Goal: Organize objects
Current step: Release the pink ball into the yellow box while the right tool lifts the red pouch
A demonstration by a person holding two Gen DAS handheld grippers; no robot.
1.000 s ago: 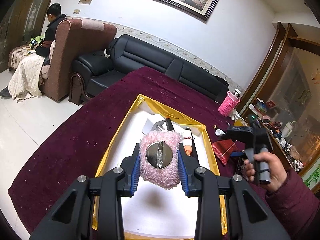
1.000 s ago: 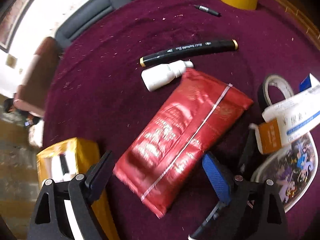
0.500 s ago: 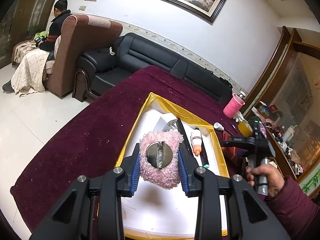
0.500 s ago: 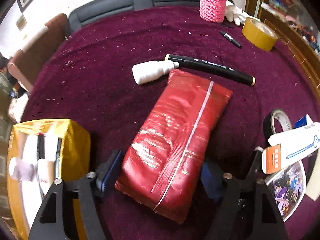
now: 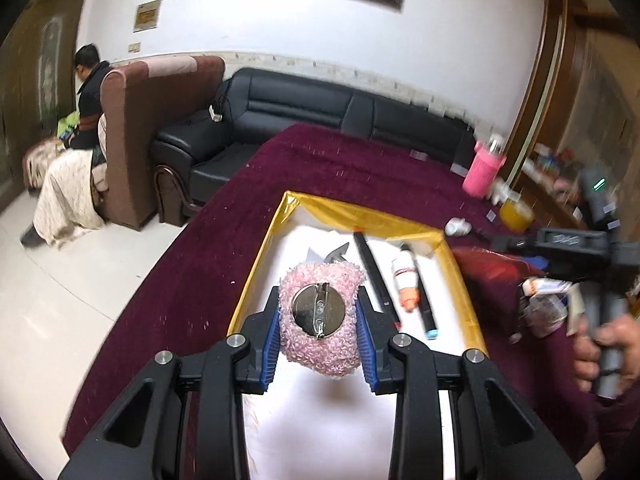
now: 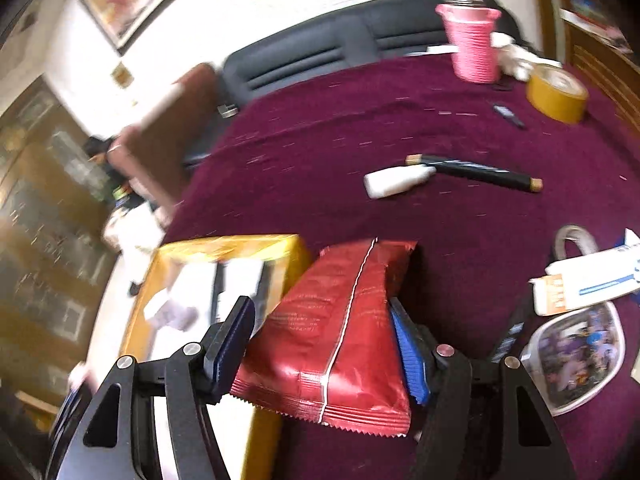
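Note:
My left gripper (image 5: 319,314) is shut on a pink fluffy brooch (image 5: 320,356) with a round metal pin back, held over the white-lined yellow box (image 5: 256,280). Inside the box lie a black marker (image 5: 376,280), a small orange-capped bottle (image 5: 406,280), a second marker (image 5: 422,300) and a metal tool (image 5: 338,254). My right gripper (image 6: 320,312) has a red foil packet (image 6: 340,320) between its closing jaws. Both pads press its sides, and it hangs raised off the cloth beside the yellow box (image 6: 224,246). A hand (image 5: 604,344) grips that tool's handle.
On the maroon cloth lie a white bottle (image 6: 394,180), a long black marker (image 6: 480,170), a yellow tape roll (image 6: 556,94), a pink knitted cup (image 6: 474,48), a white-and-orange carton (image 6: 588,280) and a patterned dish (image 6: 576,356). A black sofa (image 5: 320,108) and a seated person (image 5: 86,112) are beyond.
The right jaws closed from wide apart onto the red packet and raised it toward the yellow box. The left gripper shifted over the box, still holding the brooch.

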